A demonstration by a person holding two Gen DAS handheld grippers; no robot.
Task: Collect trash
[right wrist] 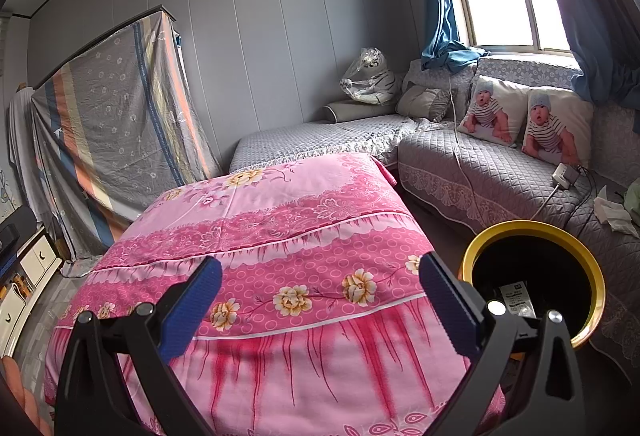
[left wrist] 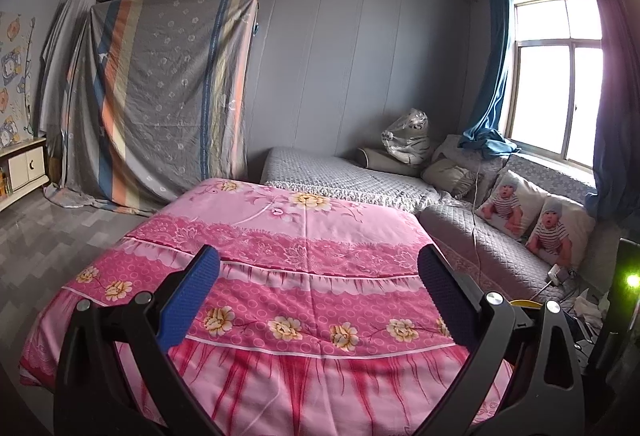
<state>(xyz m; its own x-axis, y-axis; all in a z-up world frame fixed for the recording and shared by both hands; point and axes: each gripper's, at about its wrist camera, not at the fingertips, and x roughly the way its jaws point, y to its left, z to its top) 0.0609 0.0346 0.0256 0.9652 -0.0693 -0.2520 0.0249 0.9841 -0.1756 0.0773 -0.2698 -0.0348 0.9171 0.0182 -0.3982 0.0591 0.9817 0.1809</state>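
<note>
A black bin with a yellow rim stands on the floor between the pink floral table cover and the grey sofa; a white labelled wrapper lies inside it. My right gripper hangs open above the near part of the pink cover, its right finger beside the bin's left rim, nothing between its blue pads. In the left wrist view my left gripper is also open over the pink cover, holding nothing. Only a sliver of the bin's yellow rim shows there. Crumpled white tissue lies on the sofa seat at the right.
A grey quilted corner sofa carries two baby-print cushions, a bagged plush tiger, a white charger with cables. A striped sheet drapes a frame at the left wall. A low white cabinet stands far left. Window with blue curtains behind.
</note>
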